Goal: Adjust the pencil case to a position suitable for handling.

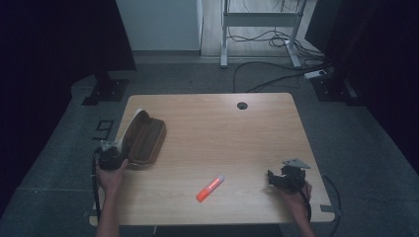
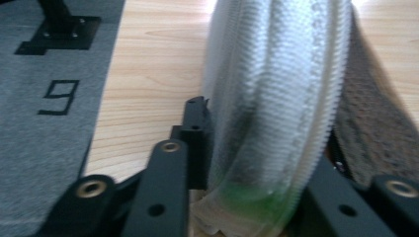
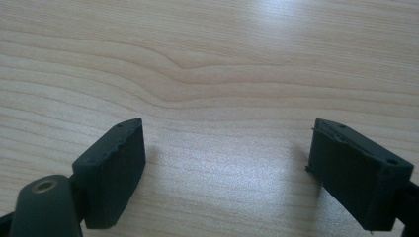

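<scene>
My left gripper (image 1: 112,157) is clamped on the open pencil case (image 1: 146,137) flap at the table's (image 1: 237,143) left edge. My right gripper (image 1: 280,178), jaws wide and empty, should next fetch the orange marker (image 1: 210,187) lying right of the case.

R gripper (image 3: 227,163) jaws wide apart over bare wooden table (image 3: 207,64)

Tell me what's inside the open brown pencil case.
The brown fabric pencil case shows a brown lining; no contents are discernible. The left gripper clamps its pale mesh flap, hiding the near end.
</scene>
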Motion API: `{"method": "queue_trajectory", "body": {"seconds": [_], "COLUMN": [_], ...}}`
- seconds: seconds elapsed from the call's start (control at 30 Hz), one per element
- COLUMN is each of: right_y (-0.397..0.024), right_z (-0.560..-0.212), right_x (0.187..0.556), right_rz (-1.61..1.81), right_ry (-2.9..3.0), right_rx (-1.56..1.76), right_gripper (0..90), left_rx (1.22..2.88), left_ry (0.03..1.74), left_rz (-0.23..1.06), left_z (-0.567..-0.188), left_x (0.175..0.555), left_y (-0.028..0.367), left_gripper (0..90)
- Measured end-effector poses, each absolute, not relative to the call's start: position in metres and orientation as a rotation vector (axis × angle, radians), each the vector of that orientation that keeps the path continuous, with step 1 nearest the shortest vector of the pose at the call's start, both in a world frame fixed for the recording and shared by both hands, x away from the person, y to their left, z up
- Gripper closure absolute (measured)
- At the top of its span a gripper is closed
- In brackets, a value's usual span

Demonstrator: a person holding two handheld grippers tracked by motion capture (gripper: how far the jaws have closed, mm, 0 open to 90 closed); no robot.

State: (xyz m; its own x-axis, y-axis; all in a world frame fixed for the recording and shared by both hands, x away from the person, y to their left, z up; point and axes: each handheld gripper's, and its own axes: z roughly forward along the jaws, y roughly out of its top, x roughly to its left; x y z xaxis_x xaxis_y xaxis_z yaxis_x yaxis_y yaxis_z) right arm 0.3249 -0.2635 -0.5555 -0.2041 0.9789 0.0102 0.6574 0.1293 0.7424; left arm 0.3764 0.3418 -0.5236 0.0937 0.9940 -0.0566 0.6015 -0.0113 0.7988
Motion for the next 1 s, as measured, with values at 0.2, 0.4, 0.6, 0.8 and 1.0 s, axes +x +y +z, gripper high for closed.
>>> {"method": "queue_trajectory", "body": {"seconds": [0.2,0.4,0.6,0.8,1.0], "right_y": [-0.264,-0.264,-0.264,-0.264,-0.264], "right_z": [-0.556,-0.556,-0.556,-0.556,-0.556], "right_x": [0.325,0.325,0.325,0.325,0.325], "right_rz": [0.865,0.865,0.865,0.865,0.864], "right_ry": [1.924,1.924,1.924,1.924,1.924], "right_rx": [1.572,1.572,1.572,1.572,1.571], "right_gripper": [14.0,14.0,14.0,14.0,14.0], "left_rx": [1.669,1.635,1.592,1.568,1.59], "left_ry": [1.6,1.602,1.57,1.51,1.465], "left_rz": [0.72,0.711,0.7,0.66,0.655], "left_z": [-0.524,-0.521,-0.512,-0.504,-0.5], "left_x": [0.378,0.376,0.369,0.36,0.353], "left_y": [0.341,0.341,0.341,0.342,0.338], "left_gripper": [84.0,85.7,85.8,85.9,85.8]}}
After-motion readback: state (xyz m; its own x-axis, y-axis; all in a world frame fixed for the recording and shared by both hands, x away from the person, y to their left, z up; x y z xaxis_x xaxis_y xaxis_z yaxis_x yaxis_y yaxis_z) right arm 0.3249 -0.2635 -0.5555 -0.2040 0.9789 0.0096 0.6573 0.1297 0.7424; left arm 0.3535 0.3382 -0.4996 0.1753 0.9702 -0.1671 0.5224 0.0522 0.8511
